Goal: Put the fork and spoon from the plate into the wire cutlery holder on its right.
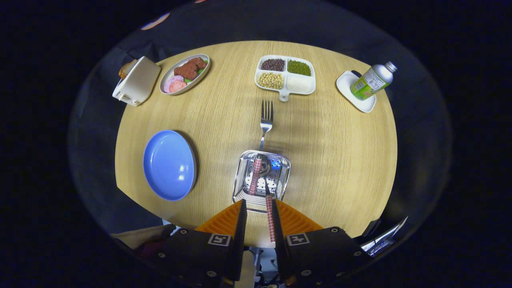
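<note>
One round, pale wooden worktop (328,160) carries everything I can see from the gripper camera. Largest on it is a round blue plate (169,165), bare, sitting to one side of the jaws. Beyond the plate stands a cream toaster (137,81), and beside that an oval white dish of reddish-brown meat and pink slices (185,74). Across the far edge sits a white four-part dish of beans and grains (285,74), then a small white saucer (357,91) with a silver-capped, green-labelled bottle (372,81) tilted on it.

Just ahead of the gripper (259,204) is the square silvery wire cutlery holder (280,182). A steel fork with a red-checked handle (266,118) has its handle down inside the holder and its tines reaching out over the far rim. A spoon with a matching red-checked handle (270,218) has its bowl in the holder; its handle runs back between the jaws. The jaws stand apart: the handle lies against the finger farther from the blue plate, with a clear gap to the other one.
</note>
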A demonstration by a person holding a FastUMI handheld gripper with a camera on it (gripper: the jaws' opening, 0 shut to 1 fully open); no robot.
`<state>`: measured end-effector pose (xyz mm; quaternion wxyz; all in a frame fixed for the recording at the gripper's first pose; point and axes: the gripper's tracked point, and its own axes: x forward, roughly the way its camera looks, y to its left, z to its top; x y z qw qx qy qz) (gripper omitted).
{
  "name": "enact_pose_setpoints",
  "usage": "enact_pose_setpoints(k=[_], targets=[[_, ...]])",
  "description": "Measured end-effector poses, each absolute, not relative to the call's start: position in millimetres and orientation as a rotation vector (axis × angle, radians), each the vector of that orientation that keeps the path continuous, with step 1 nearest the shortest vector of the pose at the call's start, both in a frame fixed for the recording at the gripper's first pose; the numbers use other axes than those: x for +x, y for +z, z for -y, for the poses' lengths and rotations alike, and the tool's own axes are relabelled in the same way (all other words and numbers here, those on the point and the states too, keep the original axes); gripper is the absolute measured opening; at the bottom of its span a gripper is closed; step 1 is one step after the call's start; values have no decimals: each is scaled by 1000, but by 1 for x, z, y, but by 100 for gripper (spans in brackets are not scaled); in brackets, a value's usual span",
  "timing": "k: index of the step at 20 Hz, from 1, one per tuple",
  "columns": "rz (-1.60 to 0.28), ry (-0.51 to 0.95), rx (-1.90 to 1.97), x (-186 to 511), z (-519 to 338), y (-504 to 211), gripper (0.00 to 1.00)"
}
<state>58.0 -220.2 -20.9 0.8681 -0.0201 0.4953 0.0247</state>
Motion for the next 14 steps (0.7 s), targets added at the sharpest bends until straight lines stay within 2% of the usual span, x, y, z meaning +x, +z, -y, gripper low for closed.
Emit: enact_pose_setpoints(k=[4, 5, 6, 7, 14], targets=[[-835, 67, -7, 66, 219, 17, 76], [-786, 70, -1, 66, 219, 27, 89], [-736, 72, 6, 65, 218, 39, 94], [-685, 69, 13, 63, 219, 50, 98], [-294, 2, -46, 46, 240, 131, 98]])
